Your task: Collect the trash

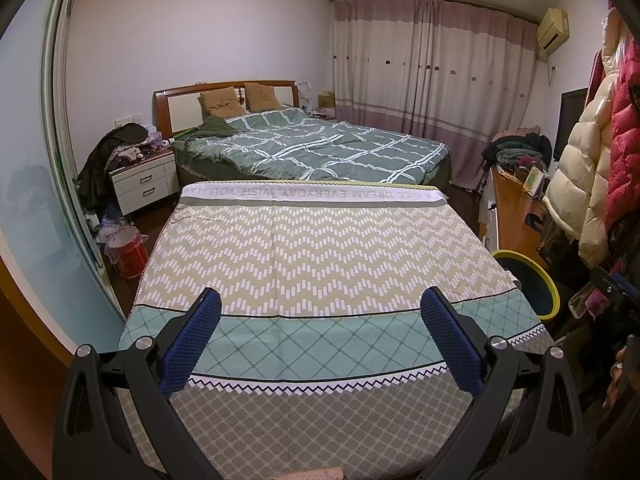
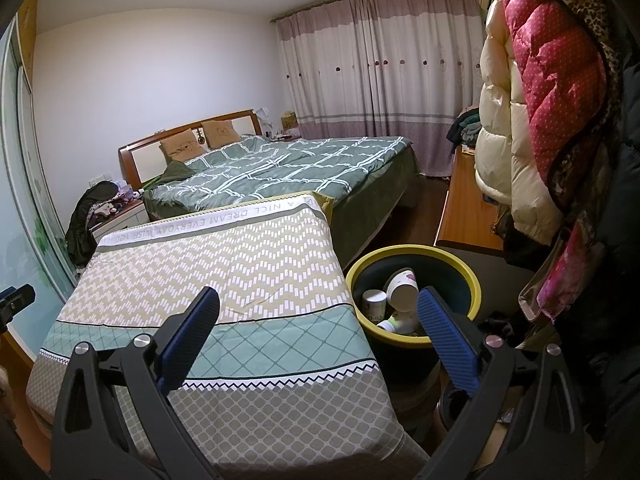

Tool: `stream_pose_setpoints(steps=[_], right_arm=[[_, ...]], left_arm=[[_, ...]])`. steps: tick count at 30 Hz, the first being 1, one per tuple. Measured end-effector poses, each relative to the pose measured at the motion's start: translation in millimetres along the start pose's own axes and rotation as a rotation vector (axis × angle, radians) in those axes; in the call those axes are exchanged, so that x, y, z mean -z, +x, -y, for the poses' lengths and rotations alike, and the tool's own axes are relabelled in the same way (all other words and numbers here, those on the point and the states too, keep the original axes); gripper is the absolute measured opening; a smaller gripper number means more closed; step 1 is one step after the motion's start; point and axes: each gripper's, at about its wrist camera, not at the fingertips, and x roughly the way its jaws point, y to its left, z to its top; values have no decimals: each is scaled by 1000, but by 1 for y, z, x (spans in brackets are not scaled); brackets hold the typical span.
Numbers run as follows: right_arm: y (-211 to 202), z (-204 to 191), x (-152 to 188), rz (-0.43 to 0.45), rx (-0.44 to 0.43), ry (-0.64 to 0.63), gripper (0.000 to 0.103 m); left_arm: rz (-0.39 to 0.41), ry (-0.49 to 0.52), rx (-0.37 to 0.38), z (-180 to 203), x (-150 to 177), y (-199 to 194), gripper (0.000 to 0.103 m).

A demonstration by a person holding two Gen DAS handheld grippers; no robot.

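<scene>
A dark bin with a yellow rim point(image 2: 412, 254) stands at the right side of a cloth-covered table point(image 2: 224, 280). Inside it lie several white paper cups point(image 2: 402, 286). My right gripper point(image 2: 318, 300) is open, nothing between its blue pads; its right finger point(image 2: 444, 328) overlaps the bin's near rim. The left wrist view shows the same bin point(image 1: 534, 280) at the table's right edge, contents hidden. My left gripper point(image 1: 320, 302) is open and empty over the near part of the table point(image 1: 320, 240). A small pale scrap point(image 1: 460, 286) lies on the cloth near the right edge.
A bed with a green checked quilt point(image 1: 320, 148) stands beyond the table. A white nightstand point(image 1: 146, 184) piled with clothes and a red bin point(image 1: 128, 254) are at the left. Coats point(image 2: 540, 120) hang at the right above a wooden desk point(image 2: 468, 208). Curtains close the far wall.
</scene>
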Motion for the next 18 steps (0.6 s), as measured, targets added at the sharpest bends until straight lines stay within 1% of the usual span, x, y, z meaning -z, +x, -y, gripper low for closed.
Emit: stream_pose_setpoints(steps=[13,15,18], right_arm=[[3,-1,3,-7,0,0,95],[5,-3,4,-11,-2,-5,95],[17,-12,-7,-20,-40,-31,96]], left_arm=[[-12,10,11,4,0,5,98],[-18,14,29,4,0,6,98],[-53,-2,88,-2,-14,21,98]])
